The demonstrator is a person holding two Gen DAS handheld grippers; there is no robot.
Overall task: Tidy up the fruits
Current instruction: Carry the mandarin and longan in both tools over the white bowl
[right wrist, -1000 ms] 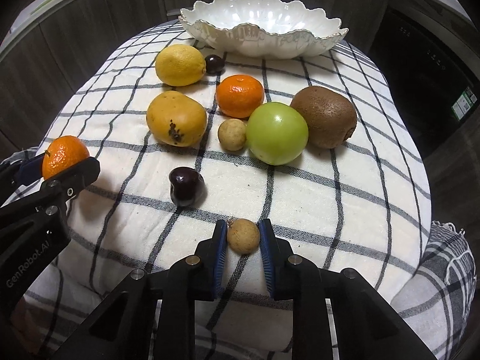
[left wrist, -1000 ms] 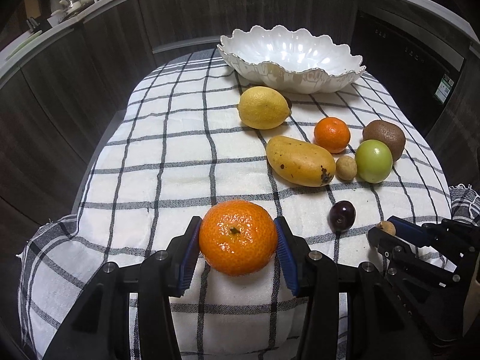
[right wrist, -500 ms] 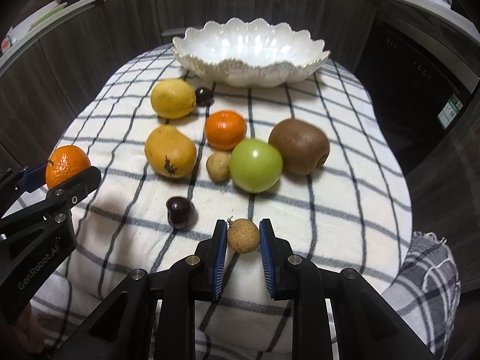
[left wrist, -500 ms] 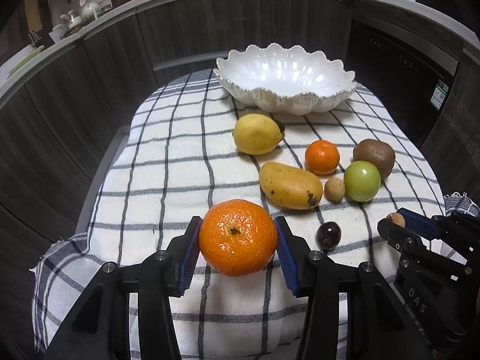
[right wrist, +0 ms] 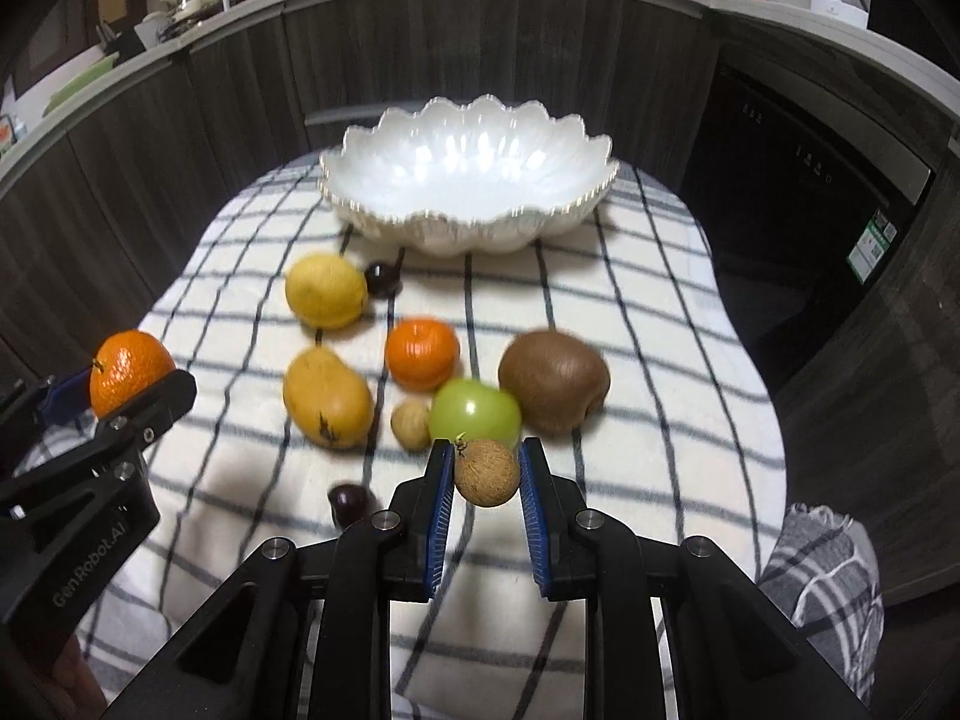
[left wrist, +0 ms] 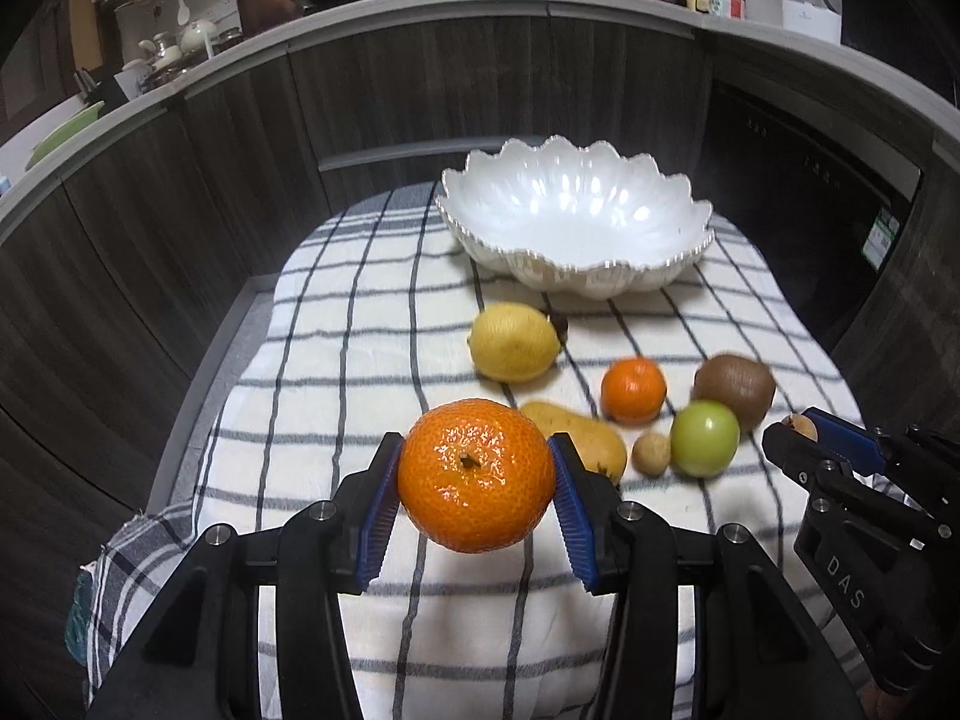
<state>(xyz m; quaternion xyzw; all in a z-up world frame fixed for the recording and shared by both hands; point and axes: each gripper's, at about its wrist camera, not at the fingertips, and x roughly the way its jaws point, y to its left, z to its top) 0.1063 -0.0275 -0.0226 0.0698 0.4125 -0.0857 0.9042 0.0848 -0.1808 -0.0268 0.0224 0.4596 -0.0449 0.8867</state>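
Observation:
My left gripper is shut on a large orange tangerine and holds it above the checked cloth; it also shows at the left of the right wrist view. My right gripper is shut on a small brown longan, lifted above the cloth; it shows at the right of the left wrist view. A white scalloped bowl stands empty at the far end. On the cloth lie a lemon, a mango, a small tangerine, a green fruit and a kiwi.
A second longan and two dark cherries lie among the fruit. The checked cloth covers a small table that drops off on all sides. Dark cabinets curve behind, with a cluttered counter above.
Both grippers have risen off the cloth with their fruit and tilted up, so the bowl and the counter behind come into view. The fruit on the cloth has not moved.

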